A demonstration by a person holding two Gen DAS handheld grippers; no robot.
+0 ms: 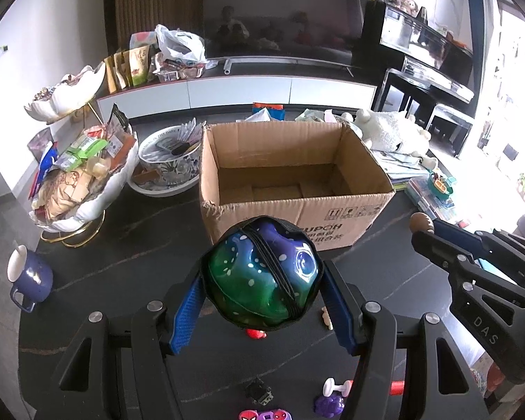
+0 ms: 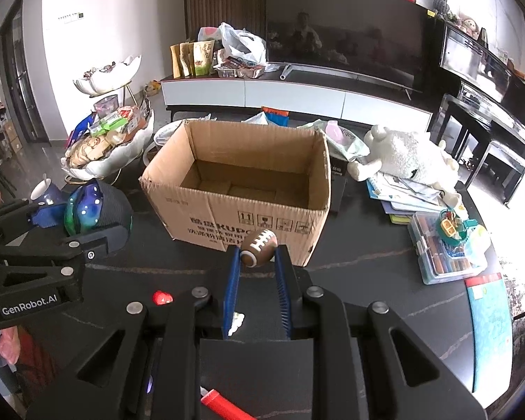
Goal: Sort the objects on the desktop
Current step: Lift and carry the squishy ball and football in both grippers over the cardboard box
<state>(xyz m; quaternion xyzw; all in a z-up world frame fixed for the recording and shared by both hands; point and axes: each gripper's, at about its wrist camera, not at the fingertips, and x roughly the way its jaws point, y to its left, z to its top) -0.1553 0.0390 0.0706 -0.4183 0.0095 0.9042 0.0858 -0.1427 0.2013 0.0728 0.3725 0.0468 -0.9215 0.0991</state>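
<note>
The dark, veined worktop (image 2: pixel 385 273) carries an open cardboard box (image 2: pixel 248 189) at its middle — a white snack stand (image 1: pixel 87 189), patterned bowl (image 1: pixel 168 161) and blue mug (image 1: pixel 29 276) toward the left edge; a plush toy (image 2: pixel 409 154), books (image 2: pixel 399 192) and crayon case (image 2: pixel 444 259) toward the right edge.

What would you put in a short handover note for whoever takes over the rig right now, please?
Left gripper: shut on the green-blue pouch, held above the table.
Right gripper: shut on the toy football.
Both are just short of the open cardboard box, which looks empty.
Done: both items picked up.
Left: drop both in the box, then collect the small toys near the table edge, such as the purple toy.
</note>
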